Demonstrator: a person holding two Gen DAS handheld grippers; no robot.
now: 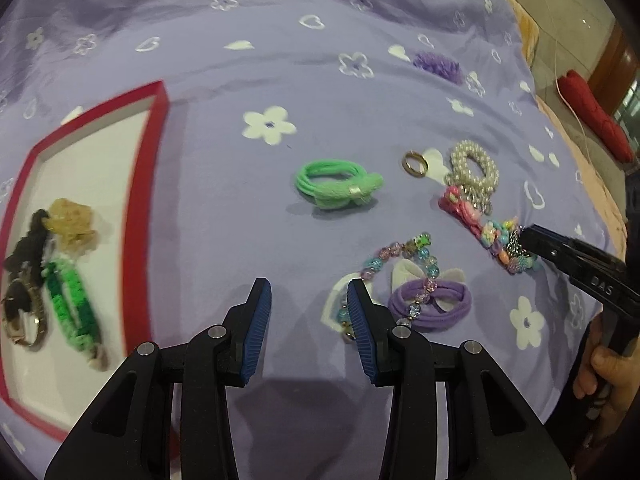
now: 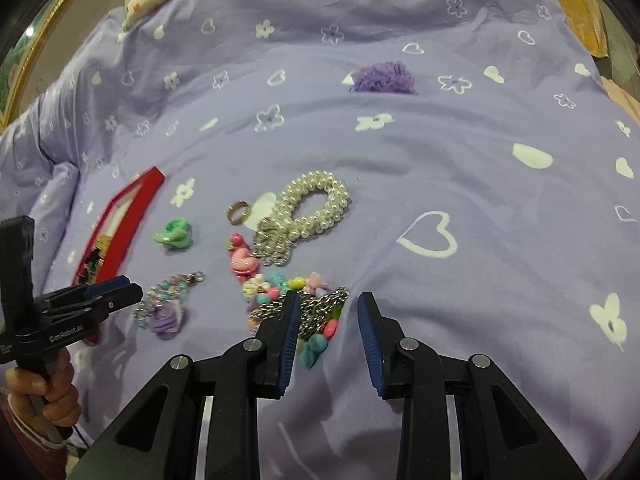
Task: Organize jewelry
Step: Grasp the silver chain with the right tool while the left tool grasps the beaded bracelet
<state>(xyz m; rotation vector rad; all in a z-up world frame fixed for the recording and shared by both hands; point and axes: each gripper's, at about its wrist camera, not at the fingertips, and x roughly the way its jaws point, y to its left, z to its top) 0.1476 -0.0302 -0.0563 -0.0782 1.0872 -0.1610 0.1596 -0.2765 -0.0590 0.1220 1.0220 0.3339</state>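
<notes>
A purple bedsheet (image 2: pixel 460 168) holds a red tray (image 1: pixel 158 184) with some jewelry inside. Loose pieces lie nearby: pearl bracelet (image 2: pixel 316 204), green hair tie (image 1: pixel 338 184), ring (image 1: pixel 415 163). Left gripper (image 1: pixel 309 300) and right gripper (image 2: pixel 329 312) both gape, holding nothing.

Soft, even indoor light falls across the lilac bedspread (image 1: pixel 320 92), bright enough to keep colours clear, with no hard glare. Both fisheye views bow the scene strongly, and black vignetting rims the corners. Shadows are faint: a dim smudge lies under the left gripper (image 1: pixel 309 296) and another beneath the right gripper (image 2: pixel 329 312). Motion blur smears the red tray (image 1: pixel 158 128) and the pieces in it in the left wrist view, while the green hair tie (image 1: pixel 338 184) stays fairly crisp. In the right wrist view the bead bracelet (image 2: pixel 168 292) looks soft and the pearl scrunchie (image 2: pixel 316 204) reads sharper.
</notes>
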